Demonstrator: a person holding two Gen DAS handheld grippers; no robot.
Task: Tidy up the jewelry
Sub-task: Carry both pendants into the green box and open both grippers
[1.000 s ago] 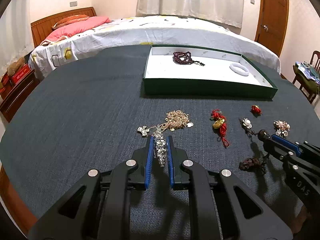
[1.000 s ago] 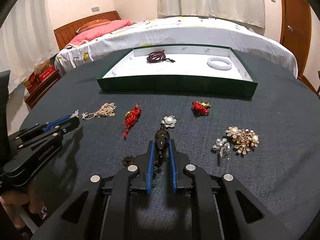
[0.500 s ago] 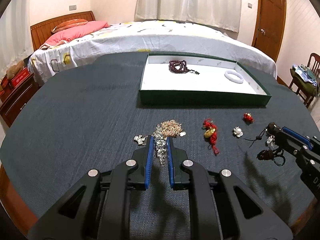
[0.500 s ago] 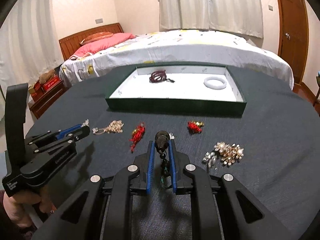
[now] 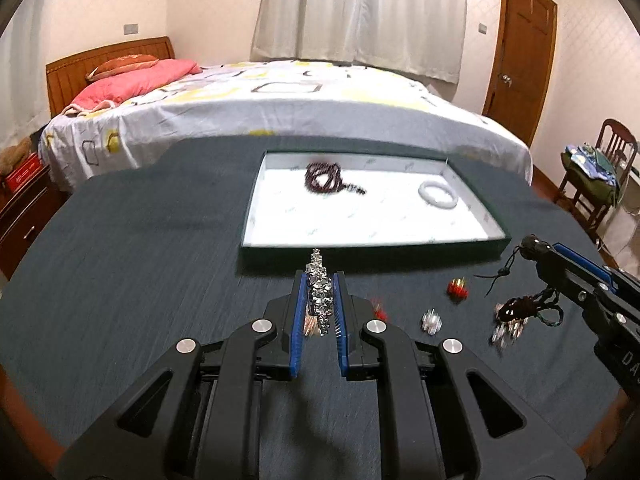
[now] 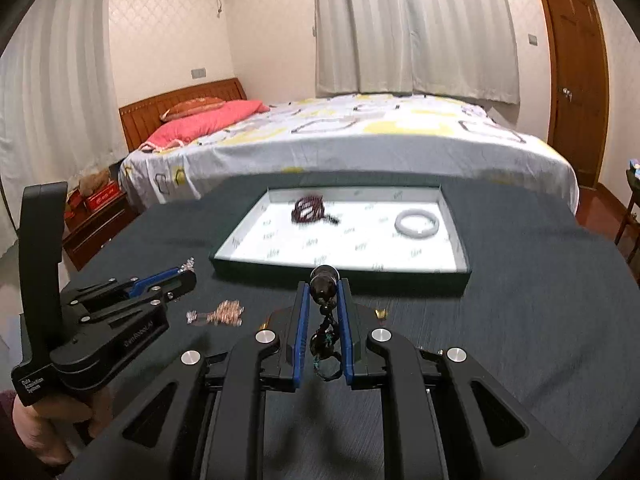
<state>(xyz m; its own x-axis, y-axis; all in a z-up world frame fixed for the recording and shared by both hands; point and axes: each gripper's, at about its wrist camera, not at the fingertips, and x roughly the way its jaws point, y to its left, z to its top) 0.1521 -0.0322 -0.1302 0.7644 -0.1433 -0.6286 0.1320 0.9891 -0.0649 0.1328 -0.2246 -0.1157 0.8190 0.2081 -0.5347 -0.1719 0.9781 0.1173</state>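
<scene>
Here: left gripper (image 5: 318,280) raised, angled down — fingers pinching silver piece (image 5: 319,296); right gripper (image 6: 325,286) likewise, clamping dark beads (image 6: 323,280).

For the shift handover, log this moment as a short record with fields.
surface: dark cloth-covered table
tray: green, white lining, holds dark red bead string and white bangle
left claw: shut on silver crystal piece, lifted off the table
right claw: shut on dark bead cord, tassel hanging below
loose on the table: gold chain, red charm, small silver brooch
</scene>
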